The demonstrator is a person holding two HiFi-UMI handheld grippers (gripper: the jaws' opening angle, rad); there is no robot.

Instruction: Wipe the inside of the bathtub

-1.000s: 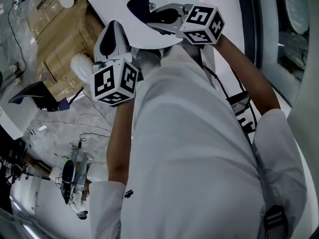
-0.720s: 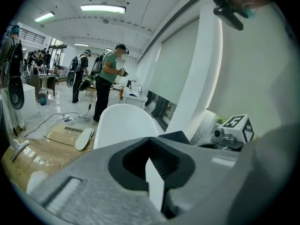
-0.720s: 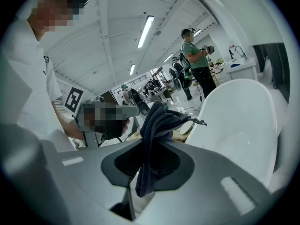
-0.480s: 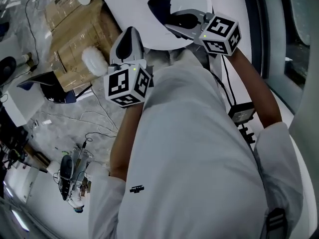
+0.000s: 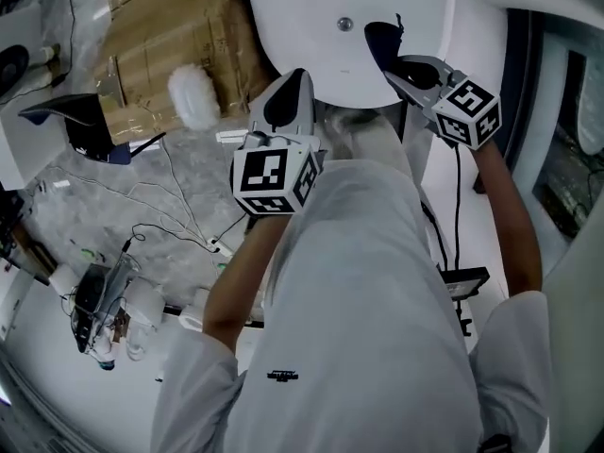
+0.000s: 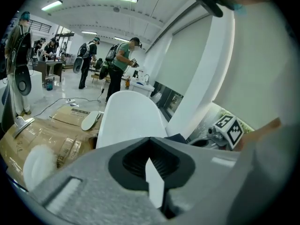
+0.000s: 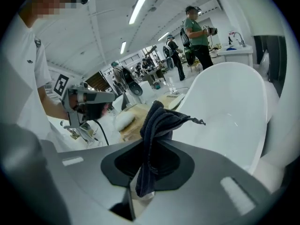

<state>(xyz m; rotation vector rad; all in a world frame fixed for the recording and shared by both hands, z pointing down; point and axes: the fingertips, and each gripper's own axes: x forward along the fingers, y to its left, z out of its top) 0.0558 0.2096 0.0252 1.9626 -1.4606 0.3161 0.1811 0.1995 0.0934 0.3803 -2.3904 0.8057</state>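
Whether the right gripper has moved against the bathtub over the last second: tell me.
Yes. In the head view the right gripper, shut on the dark cloth, has drifted from the middle of the bathtub toward its right side.

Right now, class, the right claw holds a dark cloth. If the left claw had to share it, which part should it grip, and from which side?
Probably the bunched end of the dark cloth that stands clear past the right claw, approached from the bathtub side. The rest is pinched between that claw's jaws, so only this tuft is free.
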